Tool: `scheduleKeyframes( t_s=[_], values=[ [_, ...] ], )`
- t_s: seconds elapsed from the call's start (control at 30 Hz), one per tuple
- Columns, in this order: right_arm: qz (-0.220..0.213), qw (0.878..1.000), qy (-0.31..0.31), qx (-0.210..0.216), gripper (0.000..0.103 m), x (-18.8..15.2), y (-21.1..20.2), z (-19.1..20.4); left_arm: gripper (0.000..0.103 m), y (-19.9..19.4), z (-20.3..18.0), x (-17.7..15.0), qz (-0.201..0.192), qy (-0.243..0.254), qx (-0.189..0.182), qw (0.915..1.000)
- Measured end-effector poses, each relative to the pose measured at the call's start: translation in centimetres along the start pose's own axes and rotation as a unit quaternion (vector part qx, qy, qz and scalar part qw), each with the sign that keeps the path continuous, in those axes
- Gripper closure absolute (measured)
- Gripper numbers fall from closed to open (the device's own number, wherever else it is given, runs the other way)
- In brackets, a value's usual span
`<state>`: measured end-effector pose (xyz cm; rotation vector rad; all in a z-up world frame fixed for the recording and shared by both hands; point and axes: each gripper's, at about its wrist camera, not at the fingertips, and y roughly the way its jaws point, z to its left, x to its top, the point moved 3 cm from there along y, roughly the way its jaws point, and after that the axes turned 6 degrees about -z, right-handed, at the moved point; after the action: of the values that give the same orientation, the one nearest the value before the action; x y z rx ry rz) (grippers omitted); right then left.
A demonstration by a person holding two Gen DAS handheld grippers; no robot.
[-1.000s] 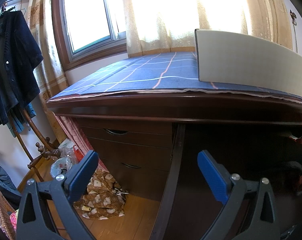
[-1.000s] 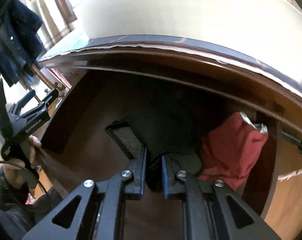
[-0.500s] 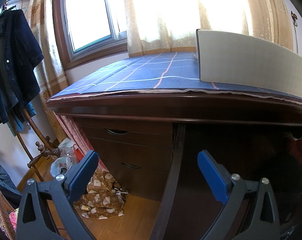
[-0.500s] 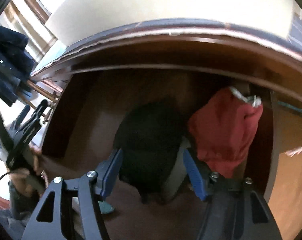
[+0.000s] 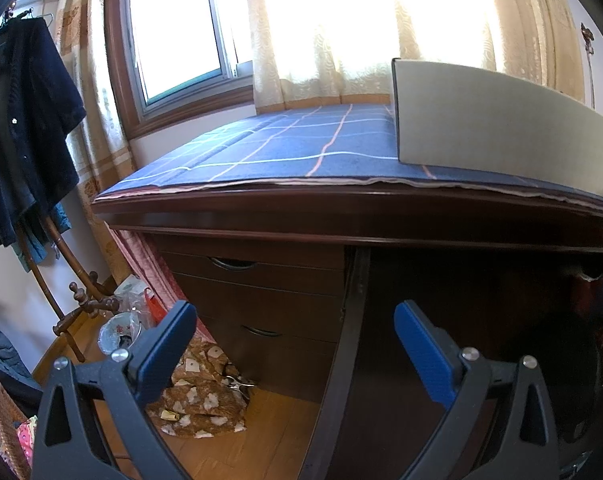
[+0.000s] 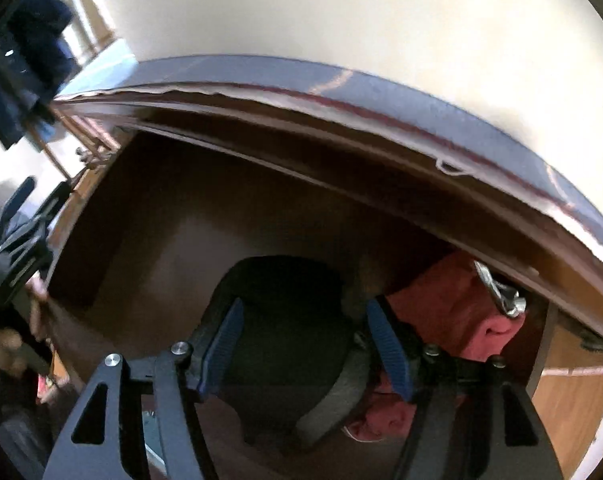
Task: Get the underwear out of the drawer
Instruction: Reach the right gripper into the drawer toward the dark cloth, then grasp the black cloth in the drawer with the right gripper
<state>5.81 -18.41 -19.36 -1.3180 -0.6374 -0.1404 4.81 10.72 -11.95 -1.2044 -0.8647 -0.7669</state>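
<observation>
Right gripper [image 6: 305, 344] jaws apart, just been opening, nothing clamped; black underwear [image 6: 285, 320] lies loose just under and between them in the open drawer [image 6: 149, 248], red garment [image 6: 449, 312] beyond to the right. Left gripper [image 5: 293, 344] also apart, empty. Nothing looks removed yet; grasp and lift-out remain.

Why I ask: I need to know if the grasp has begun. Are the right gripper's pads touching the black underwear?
Apart. In the right wrist view the right gripper has just opened; dark gaps separate both blue pads from the black underwear.
</observation>
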Motion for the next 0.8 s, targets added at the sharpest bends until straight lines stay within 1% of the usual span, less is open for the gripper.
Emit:
scheduleKeyframes(
  t_s=[0.07, 0.1, 0.17, 0.2, 0.23, 0.3, 0.33, 0.37, 0.4, 0.43, 0.47, 0.5, 0.53, 0.6, 0.63, 0.67, 0.73, 0.8],
  values=[
    [0.011, 1.000, -0.003, 0.017, 0.036, -0.6, 0.4, -0.4, 0.002, 0.0, 0.0, 0.1, -0.002, -0.001, 0.000, 1.0000],
    [0.027, 0.999, -0.007, 0.030, 0.036, -0.8, 1.5, -0.5, 0.002, 0.0, 0.0, 0.1, -0.001, 0.000, 0.001, 1.0000],
    [0.039, 0.998, -0.008, 0.053, 0.036, -0.5, 2.8, -0.3, 0.002, 0.0, -0.1, 0.0, 0.000, 0.002, 0.000, 1.0000],
    [0.041, 0.996, -0.001, 0.075, 0.031, -0.3, 3.2, -0.4, 0.002, 0.0, -0.1, 0.0, 0.000, 0.002, 0.001, 1.0000],
    [0.050, 0.994, 0.007, 0.093, 0.028, -0.2, 3.5, -0.7, 0.002, 0.0, -0.1, 0.0, 0.000, 0.003, 0.001, 1.0000],
    [0.070, 0.993, -0.010, 0.098, 0.025, -0.7, 3.9, -0.9, 0.002, 0.0, -0.1, 0.0, 0.002, 0.003, 0.001, 1.0000],
    [0.077, 0.991, -0.023, 0.108, 0.024, -1.0, 3.7, -0.5, 0.002, 0.0, -0.1, 0.0, 0.003, 0.003, 0.001, 1.0000],
    [0.089, 0.987, -0.039, 0.129, 0.022, -1.5, 3.4, 0.1, 0.002, 0.0, -0.1, 0.0, 0.002, 0.002, 0.001, 1.0000],
    [0.097, 0.985, -0.047, 0.138, 0.022, -1.5, 3.3, 0.8, 0.002, 0.0, -0.1, 0.0, 0.002, 0.001, 0.001, 1.0000],
    [0.113, 0.981, -0.059, 0.147, 0.022, -2.3, 3.1, 1.4, 0.002, 0.0, -0.1, 0.0, 0.003, 0.001, 0.001, 1.0000],
    [0.118, 0.980, -0.067, 0.144, 0.022, -2.5, 3.1, 1.6, 0.002, 0.1, 0.0, 0.0, 0.003, 0.000, 0.002, 1.0000],
    [0.114, 0.982, -0.075, 0.129, 0.022, -2.6, 3.2, 1.9, 0.002, 0.1, 0.0, 0.0, 0.003, 0.000, 0.002, 1.0000],
    [0.114, 0.983, -0.072, 0.128, 0.022, -2.5, 3.5, 2.1, 0.002, 0.0, 0.0, 0.0, 0.002, -0.001, 0.003, 1.0000],
    [0.115, 0.983, -0.070, 0.124, 0.016, -2.4, 4.1, 2.2, 0.002, 0.1, 0.0, 0.1, 0.002, -0.001, 0.003, 1.0000],
    [0.118, 0.983, -0.070, 0.123, 0.016, -2.3, 4.7, 2.5, 0.002, 0.1, 0.0, 0.1, 0.002, -0.001, 0.003, 1.0000],
    [0.126, 0.982, -0.071, 0.121, 0.012, -2.1, 5.4, 2.5, 0.002, 0.1, 0.0, 0.1, 0.002, 0.000, 0.004, 1.0000],
    [0.155, 0.979, -0.085, 0.097, 0.011, -2.4, 7.0, 3.0, 0.002, 0.0, 0.0, 0.0, 0.002, 0.002, 0.003, 1.0000],
    [0.165, 0.977, -0.099, 0.086, 0.009, -2.8, 7.6, 3.5, 0.002, 0.1, 0.0, 0.0, 0.002, 0.001, 0.003, 1.0000]
  ],
)
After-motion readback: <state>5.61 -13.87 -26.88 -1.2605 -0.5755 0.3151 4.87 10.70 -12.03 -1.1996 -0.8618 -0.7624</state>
